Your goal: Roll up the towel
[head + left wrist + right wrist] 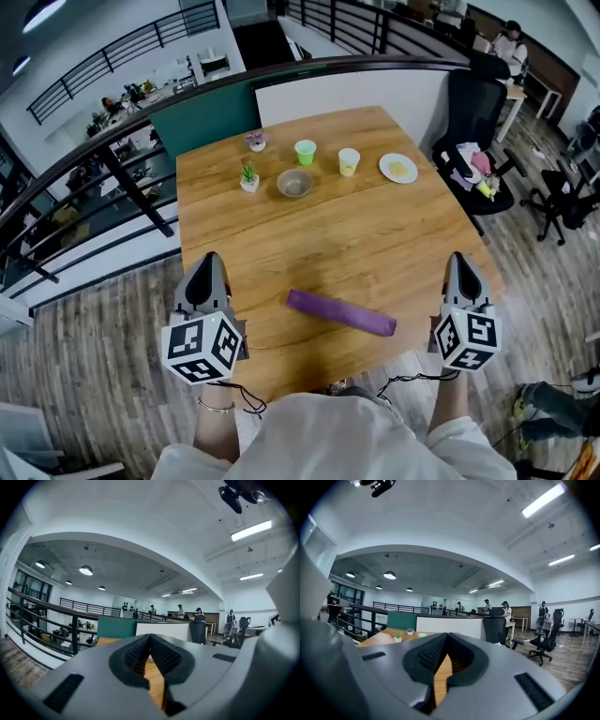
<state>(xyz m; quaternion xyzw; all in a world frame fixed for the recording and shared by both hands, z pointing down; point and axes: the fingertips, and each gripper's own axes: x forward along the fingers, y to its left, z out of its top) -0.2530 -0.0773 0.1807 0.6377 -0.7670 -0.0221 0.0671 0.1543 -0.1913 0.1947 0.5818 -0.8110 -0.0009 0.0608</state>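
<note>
Towel (340, 313) on wood table (375, 234), 6 o'clock edge; office railing (136, 185) at 10 o'clock; tight purple roll; left gripper (208, 261), right gripper (458, 260) closed, empty.

Towel (340, 313) on table (375, 234), between tools.

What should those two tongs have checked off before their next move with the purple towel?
1. Purple towel rolled into a tube: ok.
2. Left tongs shut, nothing between them: ok.
3. Right tongs shut, nothing between them: ok.
4. Both tongs apart from the towel: ok.
5. Green cup, yellow cup, bowl and plate stand far from the towel: ok.
6. Roll tight enough to hold: cannot tell.
</note>
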